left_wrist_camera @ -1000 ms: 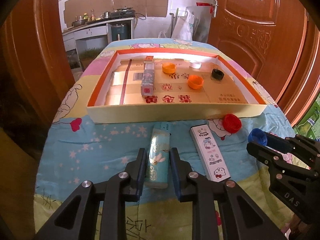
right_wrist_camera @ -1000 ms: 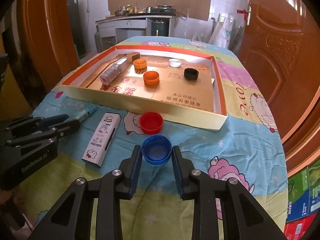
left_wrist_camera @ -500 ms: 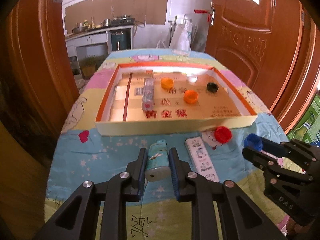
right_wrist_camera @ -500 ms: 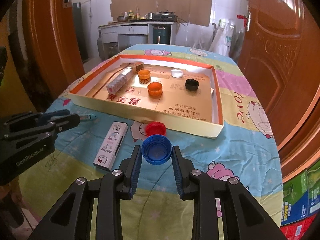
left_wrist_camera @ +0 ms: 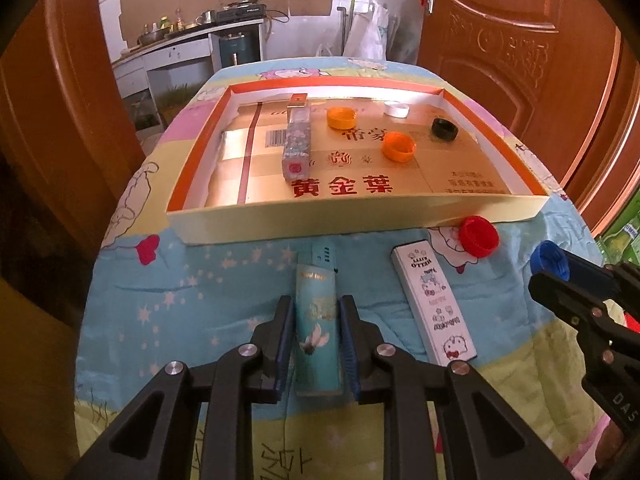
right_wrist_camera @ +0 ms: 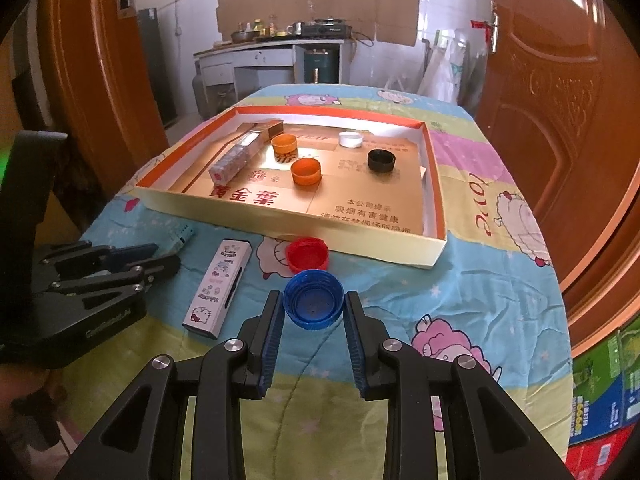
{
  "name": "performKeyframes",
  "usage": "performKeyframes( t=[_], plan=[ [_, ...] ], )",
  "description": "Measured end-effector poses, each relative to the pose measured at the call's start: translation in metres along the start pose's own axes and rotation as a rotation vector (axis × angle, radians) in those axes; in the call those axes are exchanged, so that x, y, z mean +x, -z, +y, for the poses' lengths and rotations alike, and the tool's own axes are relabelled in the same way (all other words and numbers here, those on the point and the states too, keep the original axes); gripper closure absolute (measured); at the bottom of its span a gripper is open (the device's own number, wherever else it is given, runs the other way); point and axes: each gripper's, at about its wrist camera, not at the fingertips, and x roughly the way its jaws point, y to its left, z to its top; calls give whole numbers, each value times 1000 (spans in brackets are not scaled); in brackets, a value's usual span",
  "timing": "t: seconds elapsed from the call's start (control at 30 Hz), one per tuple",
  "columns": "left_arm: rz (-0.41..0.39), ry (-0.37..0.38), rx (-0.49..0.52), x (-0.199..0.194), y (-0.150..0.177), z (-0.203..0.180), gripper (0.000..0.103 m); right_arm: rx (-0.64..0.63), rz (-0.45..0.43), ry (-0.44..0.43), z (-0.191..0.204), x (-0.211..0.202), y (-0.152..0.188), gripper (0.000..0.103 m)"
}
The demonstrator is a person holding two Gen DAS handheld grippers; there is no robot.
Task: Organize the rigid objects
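- Two grippers at work over a cartoon-print cloth [right_wrist_camera: 460, 280] covering the table.
- Left gripper [left_wrist_camera: 316, 320]: jaws set either side of a teal lighter [left_wrist_camera: 317, 324], blue pads against its flanks; the jaws have just eased open a touch with the lighter between them. Lighter lies lengthwise on the cloth, nozzle end toward the tray, its rear end between the fingers.
- Right gripper [right_wrist_camera: 313, 312]: clamped on a blue bottle cap [right_wrist_camera: 313, 299], open side up, pinched near the fingertips. Cap sits just above the cloth, near edge of the table.
- Red bottle cap [right_wrist_camera: 307, 255]: on the cloth, just beyond the blue one, close against the tray's near wall.
- White cartoon-print box [right_wrist_camera: 218, 288]: flat on the cloth between the two grippers, long axis running toward the tray, just left of the red cap.
- Shallow cardboard tray [right_wrist_camera: 280, 224]: cream outside, orange rim, gold printed floor with red characters. Beyond all loose items.
- Inside tray: long glittery box [right_wrist_camera: 236, 158] at left, a small brown box [right_wrist_camera: 272, 128] at its far end; two orange caps [right_wrist_camera: 306, 171], one behind the other; white cap [right_wrist_camera: 351, 139] toward the far wall; black cap [right_wrist_camera: 381, 160] at right. All apart from each other.
- Surroundings: wooden doors [right_wrist_camera: 560, 100] both sides, a kitchen counter [right_wrist_camera: 276, 46] with pots at the back wall.
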Motion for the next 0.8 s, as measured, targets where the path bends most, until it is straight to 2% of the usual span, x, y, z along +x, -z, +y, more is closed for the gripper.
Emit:
performKeyframes(
  t=[0.4,0.8],
  plan=[
    [-53,17,-18,-13,0,5,80,-1,-11,-6,-2,-2,-3,72],
    [-154,33,-7,-48,-25,0,80,-14,-57,-21,2,-15,-21,72]
  ],
)
